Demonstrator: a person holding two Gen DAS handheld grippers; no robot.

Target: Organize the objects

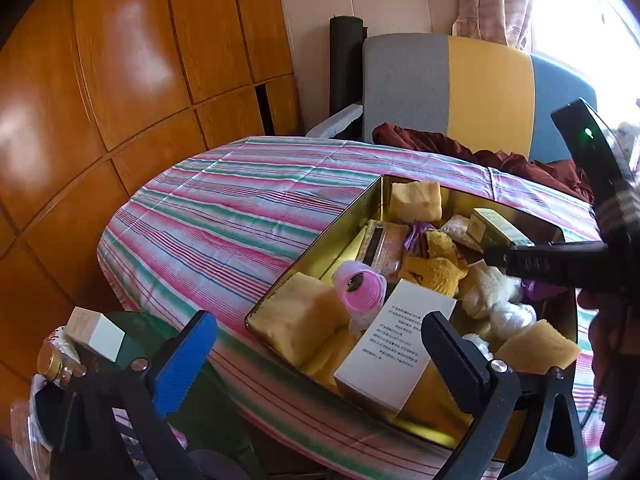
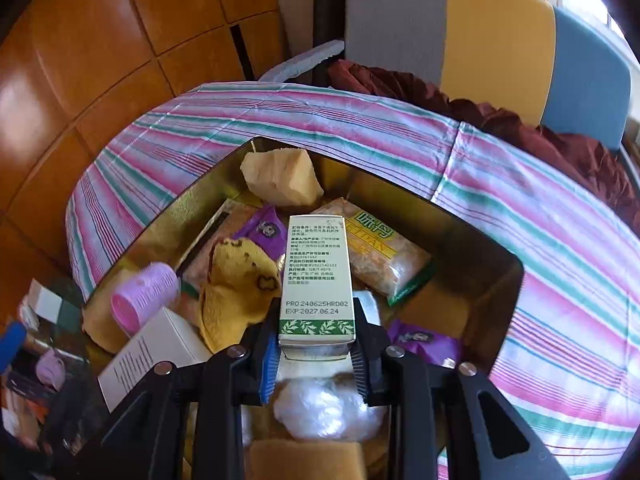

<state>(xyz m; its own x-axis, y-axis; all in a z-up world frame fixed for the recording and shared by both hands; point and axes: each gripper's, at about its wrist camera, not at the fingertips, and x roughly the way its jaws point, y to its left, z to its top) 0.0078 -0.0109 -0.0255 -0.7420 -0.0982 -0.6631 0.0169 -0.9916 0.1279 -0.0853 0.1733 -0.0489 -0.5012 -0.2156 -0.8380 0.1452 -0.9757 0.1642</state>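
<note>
Right claw [image 2: 316,356]: clenched on the green-trimmed carton [image 2: 318,280], centre of the right wrist frame, above the gold tin [image 2: 480,236].
Left claw [image 1: 320,356]: released, empty, lower frame over the tin's near corner.
Risk: carton held only by its low end; it may tip or slip onto the yellow sock [image 2: 236,284].
Writing: "PRO:240625HRD02", "EXP:2027.06.24".
Far: striped table [image 2: 540,208].
</note>
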